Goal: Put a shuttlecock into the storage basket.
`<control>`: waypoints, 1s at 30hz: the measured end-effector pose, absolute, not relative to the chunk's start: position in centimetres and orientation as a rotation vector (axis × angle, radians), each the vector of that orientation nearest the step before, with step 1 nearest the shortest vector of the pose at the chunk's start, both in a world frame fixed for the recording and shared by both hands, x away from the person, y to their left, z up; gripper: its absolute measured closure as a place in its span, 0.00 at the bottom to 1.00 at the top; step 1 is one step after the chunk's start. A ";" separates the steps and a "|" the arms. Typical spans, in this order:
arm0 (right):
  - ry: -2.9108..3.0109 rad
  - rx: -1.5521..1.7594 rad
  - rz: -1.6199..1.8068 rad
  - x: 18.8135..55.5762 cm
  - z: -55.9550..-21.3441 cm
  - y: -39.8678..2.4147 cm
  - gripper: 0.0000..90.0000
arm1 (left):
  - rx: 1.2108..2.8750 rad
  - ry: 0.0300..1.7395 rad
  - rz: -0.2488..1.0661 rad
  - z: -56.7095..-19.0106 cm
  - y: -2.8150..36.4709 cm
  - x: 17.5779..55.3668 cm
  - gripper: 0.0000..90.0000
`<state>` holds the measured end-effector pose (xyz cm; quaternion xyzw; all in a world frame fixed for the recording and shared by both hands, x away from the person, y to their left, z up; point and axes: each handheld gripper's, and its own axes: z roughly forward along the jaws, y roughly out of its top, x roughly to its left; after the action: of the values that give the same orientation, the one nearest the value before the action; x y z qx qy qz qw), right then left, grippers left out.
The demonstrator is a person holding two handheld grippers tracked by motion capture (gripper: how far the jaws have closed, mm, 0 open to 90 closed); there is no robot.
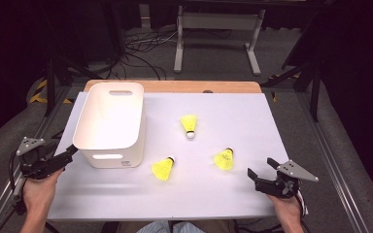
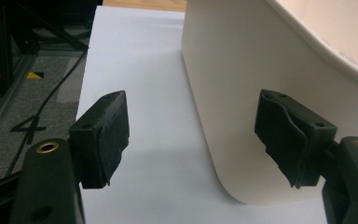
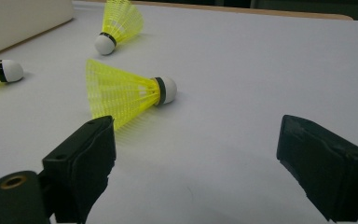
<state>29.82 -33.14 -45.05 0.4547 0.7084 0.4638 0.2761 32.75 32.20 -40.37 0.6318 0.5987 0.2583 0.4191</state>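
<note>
Right gripper (image 3: 196,158) at lower frame, jaws apart, nothing between. Nearest shuttlecock (image 3: 126,95) lying on white table (image 3: 261,70) at centre-left, long axis horizontal, cork pointing right, skirt left. Left gripper (image 2: 191,140) likewise apart, beside white bin (image 2: 242,70).

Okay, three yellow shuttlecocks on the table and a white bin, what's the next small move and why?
Probably ease the right gripper forward around the nearest shuttlecock: its jaws stand open with nothing between them, and that shuttlecock lies just ahead, apart from the other two. The white bin looks empty.

Bin (image 1: 109,121) left on table (image 1: 252,194); three shuttlecocks (image 1: 189,125) (image 1: 163,168) (image 1: 224,158) right of it.
</note>
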 end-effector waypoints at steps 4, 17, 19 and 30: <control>1.907 1.220 1.245 29.8 -45.1 -33.1 0.14 | 1.584 1.503 0.651 -39.9 32.2 32.8 0.34; 1.913 1.217 1.245 29.8 -45.1 -33.1 0.14 | 1.577 1.511 0.640 -38.0 32.8 32.9 0.38; 1.913 1.217 1.245 29.8 -45.1 -33.1 0.14 | 1.576 1.514 0.637 -37.7 32.9 33.0 0.38; 1.919 1.213 1.245 29.8 -45.1 -33.0 0.14 | 1.555 1.513 0.605 -36.3 33.2 32.9 0.38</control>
<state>29.84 -33.04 -45.08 0.4508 0.7131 0.4625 0.2726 32.85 33.24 -36.29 0.6233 0.6063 0.2426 0.4301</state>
